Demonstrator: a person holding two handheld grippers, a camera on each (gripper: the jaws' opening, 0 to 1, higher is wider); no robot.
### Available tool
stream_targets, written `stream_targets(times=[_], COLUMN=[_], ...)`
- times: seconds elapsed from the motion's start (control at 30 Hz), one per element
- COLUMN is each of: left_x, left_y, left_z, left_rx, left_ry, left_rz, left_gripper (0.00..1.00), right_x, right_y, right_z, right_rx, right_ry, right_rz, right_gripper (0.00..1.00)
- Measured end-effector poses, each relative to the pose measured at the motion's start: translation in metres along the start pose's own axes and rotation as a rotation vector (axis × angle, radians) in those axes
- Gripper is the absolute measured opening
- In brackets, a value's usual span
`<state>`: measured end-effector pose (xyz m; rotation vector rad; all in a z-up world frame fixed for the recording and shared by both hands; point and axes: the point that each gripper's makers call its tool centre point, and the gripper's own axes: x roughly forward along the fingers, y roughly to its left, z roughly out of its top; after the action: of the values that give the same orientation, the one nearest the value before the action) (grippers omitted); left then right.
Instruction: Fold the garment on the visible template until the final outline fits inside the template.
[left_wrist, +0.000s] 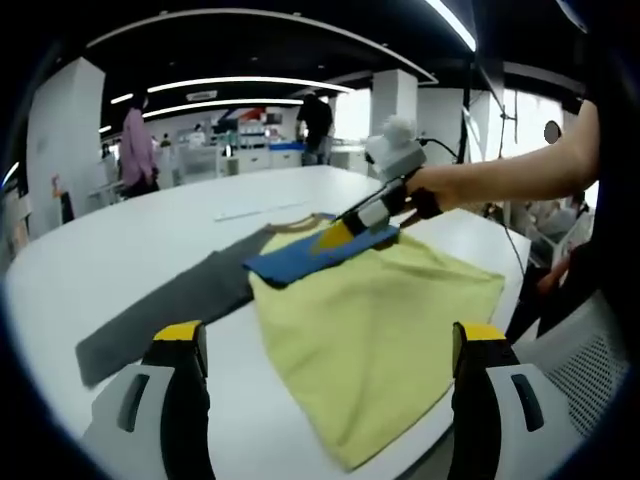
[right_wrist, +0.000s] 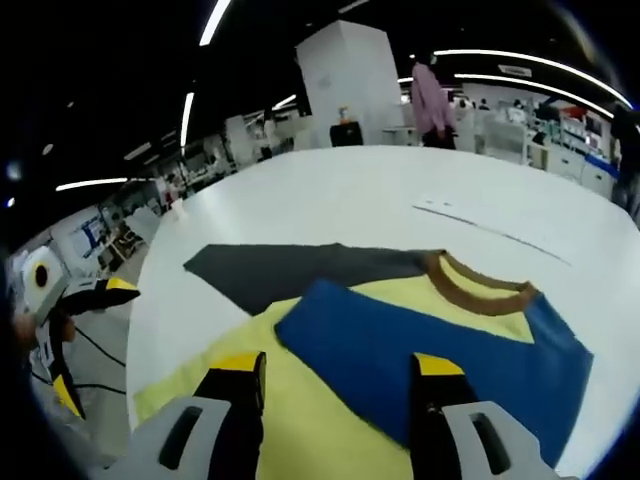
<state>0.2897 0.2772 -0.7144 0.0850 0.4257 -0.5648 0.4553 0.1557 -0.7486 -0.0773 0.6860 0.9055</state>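
we find the yellow-bodied cotton shirt (left_wrist: 385, 325) with one blue sleeve (right_wrist: 430, 360), one grey sleeve (left_wrist: 165, 320) and a brown collar (right_wrist: 480, 290) lying flat on the white round table (left_wrist: 130, 235). the blue sleeve lies folded across the chest. in the left gripper view the right gripper (left_wrist: 335, 237) sits at the sleeve's end toward one o'clock, apparently clamped on it. the left gripper (left_wrist: 325, 345) hangs above the hem, jaws wide apart and empty. the grey sleeve runs out toward nine o'clock, nearer the left gripper. we see no template outline.
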Motion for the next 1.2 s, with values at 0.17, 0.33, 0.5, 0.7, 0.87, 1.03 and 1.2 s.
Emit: stream_targets(times=[0.17,0.33,0.5,0.7,0.87,1.03,1.2], left_x=[0.002,0.004,0.005,0.006,0.006,0.007,0.006], left_y=[-0.002,-0.002,-0.002,-0.003,-0.004,-0.005,-0.006], left_z=[0.002,0.004,0.006,0.005,0.006,0.007,0.006], left_rx=[0.0,0.0,0.001,0.001,0.0,0.002,0.002], left_ry=[-0.001,0.004,-0.001,0.002,0.004,0.004,0.008], left_rz=[-0.001,0.0,0.0,0.0,-0.001,-0.001,0.001], left_gripper=[0.99,0.99,0.99,0.99,0.99,0.99,0.99], right_x=[-0.025,-0.052,-0.08,-0.104,-0.118,-0.125,-0.129], right_y=[-0.02,-0.043,-0.064,-0.087,-0.104,-0.117,-0.124], right_z=[-0.005,-0.01,-0.017,-0.028,-0.042,-0.058,-0.071], right_rx=[0.028,0.05,0.086,0.107,0.126,0.116,0.099], right_ry=[-0.021,-0.037,-0.055,-0.06,-0.053,-0.025,0.007], right_rz=[-0.031,-0.074,-0.11,-0.168,-0.208,-0.242,-0.268], right_gripper=[0.56,0.55,0.54,0.51,0.47,0.42,0.38])
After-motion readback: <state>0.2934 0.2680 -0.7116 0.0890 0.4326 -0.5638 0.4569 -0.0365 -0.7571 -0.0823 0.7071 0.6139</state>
